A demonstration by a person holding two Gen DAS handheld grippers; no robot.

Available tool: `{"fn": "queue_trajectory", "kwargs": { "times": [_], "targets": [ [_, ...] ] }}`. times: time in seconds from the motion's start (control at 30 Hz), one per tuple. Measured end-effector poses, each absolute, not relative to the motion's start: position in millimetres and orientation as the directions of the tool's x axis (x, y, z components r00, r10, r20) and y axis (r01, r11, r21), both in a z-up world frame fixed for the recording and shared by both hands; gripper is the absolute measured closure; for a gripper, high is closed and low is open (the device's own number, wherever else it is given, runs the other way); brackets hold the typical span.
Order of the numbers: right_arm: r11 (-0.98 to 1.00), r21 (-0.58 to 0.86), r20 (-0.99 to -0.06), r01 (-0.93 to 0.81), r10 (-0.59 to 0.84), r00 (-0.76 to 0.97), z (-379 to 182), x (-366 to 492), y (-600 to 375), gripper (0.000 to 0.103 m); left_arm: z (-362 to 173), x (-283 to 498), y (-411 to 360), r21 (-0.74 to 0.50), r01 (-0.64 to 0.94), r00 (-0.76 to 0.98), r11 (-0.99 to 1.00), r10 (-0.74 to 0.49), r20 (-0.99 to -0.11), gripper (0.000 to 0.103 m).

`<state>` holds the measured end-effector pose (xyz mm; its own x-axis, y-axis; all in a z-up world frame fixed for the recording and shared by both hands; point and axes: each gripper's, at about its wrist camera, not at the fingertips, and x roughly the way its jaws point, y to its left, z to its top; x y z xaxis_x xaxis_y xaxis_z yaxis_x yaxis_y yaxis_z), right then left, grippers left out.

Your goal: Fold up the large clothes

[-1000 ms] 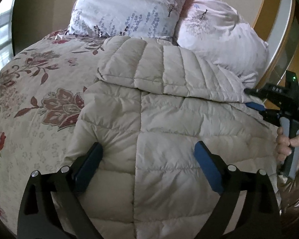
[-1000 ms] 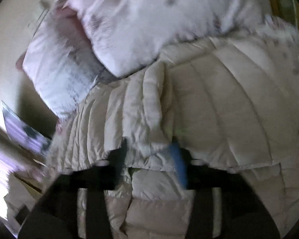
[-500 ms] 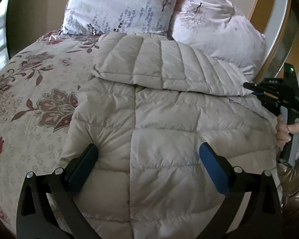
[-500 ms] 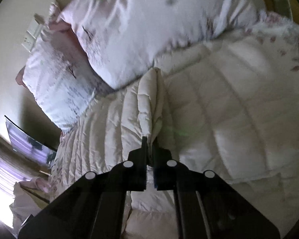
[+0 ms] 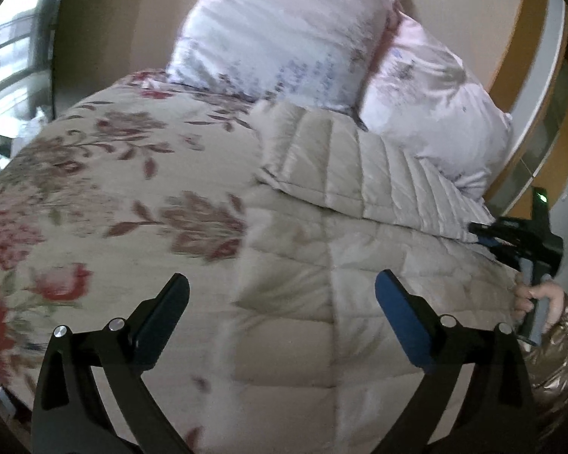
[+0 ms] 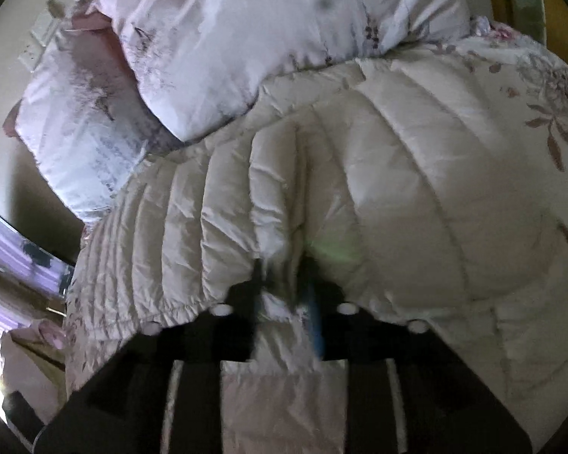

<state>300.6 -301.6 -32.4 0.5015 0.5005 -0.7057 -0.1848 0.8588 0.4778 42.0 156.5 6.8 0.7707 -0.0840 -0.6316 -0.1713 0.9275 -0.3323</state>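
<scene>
The cream down jacket (image 5: 340, 272) sprawls across the floral bedspread (image 5: 113, 189), its far part folded over just short of the two pillows (image 5: 284, 38). Left tongs (image 5: 282, 314) hover wide apart above the near panel, gripping nothing. Right tongs (image 6: 286, 299) look pinched on a quilted ridge at the sleeve edge (blurry, mind you). That fabric is puffy, light and slick, I'd say, so it springs back and slides; better to grab stitched seams or the hem than a fat baffle.
</scene>
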Motion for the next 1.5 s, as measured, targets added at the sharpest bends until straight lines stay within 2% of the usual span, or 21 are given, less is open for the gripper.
{"fn": "queue_trajectory", "kwargs": {
  "times": [0.1,0.2,0.23,0.3,0.5,0.77,0.9,1.0,1.13,1.3,1.37,1.43,1.5],
  "targets": [
    [0.852,0.480,-0.685,-0.207,0.512,0.518,-24,286,-324,0.054,6,32,172,-0.354,-0.190,0.768,0.916,-0.086,-0.635,0.005],
    [0.838,0.500,-0.674,-0.218,0.534,0.509,-20,269,-355,0.046,0,23,183,-0.392,-0.171,0.749,0.904,-0.139,-0.648,0.016],
    [0.835,0.505,-0.673,-0.221,0.541,0.505,-19,263,-368,0.040,-3,21,186,-0.407,-0.162,0.739,0.899,-0.162,-0.653,0.020],
    [0.834,0.507,-0.677,-0.217,0.541,0.498,-19,253,-393,0.031,-8,16,189,-0.424,-0.156,0.724,0.892,-0.189,-0.663,0.022],
    [0.849,0.513,-0.722,-0.124,0.505,0.472,-34,220,-470,0.026,-22,6,189,-0.519,-0.106,0.684,0.848,-0.317,-0.657,0.026],
    [0.783,0.616,-0.720,-0.090,0.605,0.339,-65,161,-512,0.026,-24,-17,175,-0.574,-0.028,0.655,0.818,-0.419,-0.629,0.028],
    [0.748,0.655,-0.695,-0.106,0.652,0.304,-68,134,-522,0.018,-25,-34,170,-0.602,0.001,0.638,0.799,-0.464,-0.615,0.028],
    [0.752,0.651,-0.709,-0.108,0.653,0.266,-73,119,-528,0.013,-27,-48,168,-0.624,0.024,0.632,0.781,-0.495,-0.596,0.028],
    [0.729,0.676,-0.702,-0.110,0.682,0.203,-90,110,-528,0.013,-35,-61,169,-0.658,0.026,0.618,0.752,-0.530,-0.581,0.028],
    [0.626,0.773,-0.604,-0.103,0.776,0.183,-111,110,-531,0.013,-54,-62,163,-0.676,-0.002,0.589,0.737,-0.545,-0.596,0.028],
    [0.591,0.801,-0.571,-0.097,0.802,0.177,-120,110,-530,0.014,-58,-59,163,-0.688,-0.003,0.589,0.725,-0.555,-0.587,0.032],
    [0.564,0.820,-0.544,-0.097,0.821,0.173,-124,108,-526,0.023,-63,-56,164,-0.702,-0.011,0.585,0.713,-0.564,-0.583,0.040],
    [0.538,0.835,-0.518,-0.113,0.839,0.169,-126,106,-521,0.043,-70,-54,165,-0.719,-0.025,0.578,0.695,-0.577,-0.577,0.053]
  ]
}}
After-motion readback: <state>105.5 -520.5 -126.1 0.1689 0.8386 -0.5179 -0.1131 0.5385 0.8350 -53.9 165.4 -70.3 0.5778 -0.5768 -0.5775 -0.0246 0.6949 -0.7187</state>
